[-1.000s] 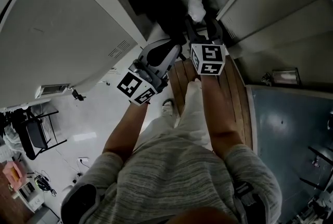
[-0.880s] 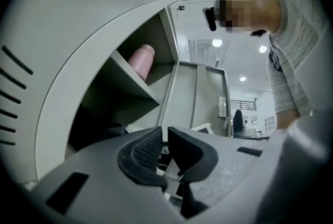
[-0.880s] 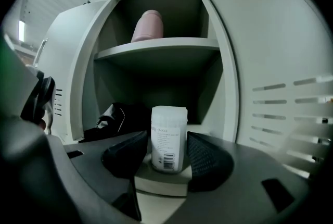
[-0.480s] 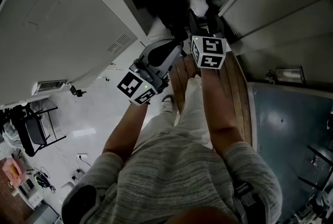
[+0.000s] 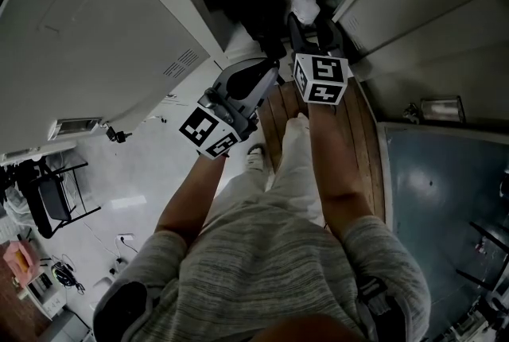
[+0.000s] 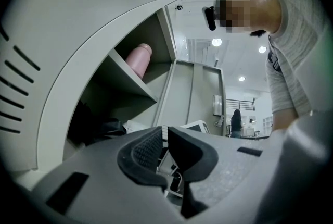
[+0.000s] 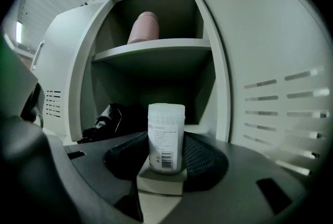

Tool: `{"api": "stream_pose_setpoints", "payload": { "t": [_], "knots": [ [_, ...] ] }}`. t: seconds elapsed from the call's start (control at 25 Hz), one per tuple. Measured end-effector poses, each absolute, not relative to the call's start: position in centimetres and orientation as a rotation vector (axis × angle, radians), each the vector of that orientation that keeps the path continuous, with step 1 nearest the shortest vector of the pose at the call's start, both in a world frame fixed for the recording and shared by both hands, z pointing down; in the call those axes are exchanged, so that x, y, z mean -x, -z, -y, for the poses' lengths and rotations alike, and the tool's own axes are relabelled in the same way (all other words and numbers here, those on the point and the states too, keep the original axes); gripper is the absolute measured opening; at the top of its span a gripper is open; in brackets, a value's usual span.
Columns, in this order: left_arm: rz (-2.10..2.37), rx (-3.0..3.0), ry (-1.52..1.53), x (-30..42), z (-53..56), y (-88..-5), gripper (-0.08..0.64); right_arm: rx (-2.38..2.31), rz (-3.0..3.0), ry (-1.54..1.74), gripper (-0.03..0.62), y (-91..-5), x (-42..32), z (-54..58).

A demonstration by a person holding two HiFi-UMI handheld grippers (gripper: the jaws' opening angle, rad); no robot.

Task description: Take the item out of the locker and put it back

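Note:
A white cylindrical container [image 7: 166, 137] with a printed label stands upright between the pads of my right gripper [image 7: 166, 159], which is shut on it. In the head view that container [image 5: 305, 5] sits at the mouth of the locker's lower compartment, ahead of the right gripper [image 5: 308, 24]. My left gripper [image 5: 266, 66] hovers just left of it, outside the locker. Its jaws [image 6: 165, 147] are shut with nothing between them. A pink bottle [image 7: 143, 27] lies on the upper shelf [image 7: 153, 51].
A black bag [image 7: 112, 119] lies in the lower compartment, behind and left of the container. The open locker door [image 5: 95, 22] stands at the left, and a vented panel [image 7: 270, 77] lies to the right. Wooden floor [image 5: 362, 141] runs below the arms.
My right gripper has moved slightly forward toward the locker opening with the white container in it. The left gripper has hardly moved.

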State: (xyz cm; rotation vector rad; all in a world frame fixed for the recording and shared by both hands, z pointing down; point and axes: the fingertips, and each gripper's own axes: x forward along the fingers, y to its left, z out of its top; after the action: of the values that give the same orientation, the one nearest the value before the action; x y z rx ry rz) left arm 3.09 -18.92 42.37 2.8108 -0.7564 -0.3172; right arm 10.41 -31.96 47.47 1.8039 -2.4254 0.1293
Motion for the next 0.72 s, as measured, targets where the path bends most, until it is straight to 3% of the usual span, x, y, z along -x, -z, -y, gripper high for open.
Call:
{"api": "stream_pose_setpoints", "payload": {
  "t": [0.72],
  "knots": [
    [0.723,-2.838,0.351,-3.3,18.0,-40.5,0.026,-1.855,2.561,0.052,0.206,-37.6,-10.8,25.1]
  ]
}}
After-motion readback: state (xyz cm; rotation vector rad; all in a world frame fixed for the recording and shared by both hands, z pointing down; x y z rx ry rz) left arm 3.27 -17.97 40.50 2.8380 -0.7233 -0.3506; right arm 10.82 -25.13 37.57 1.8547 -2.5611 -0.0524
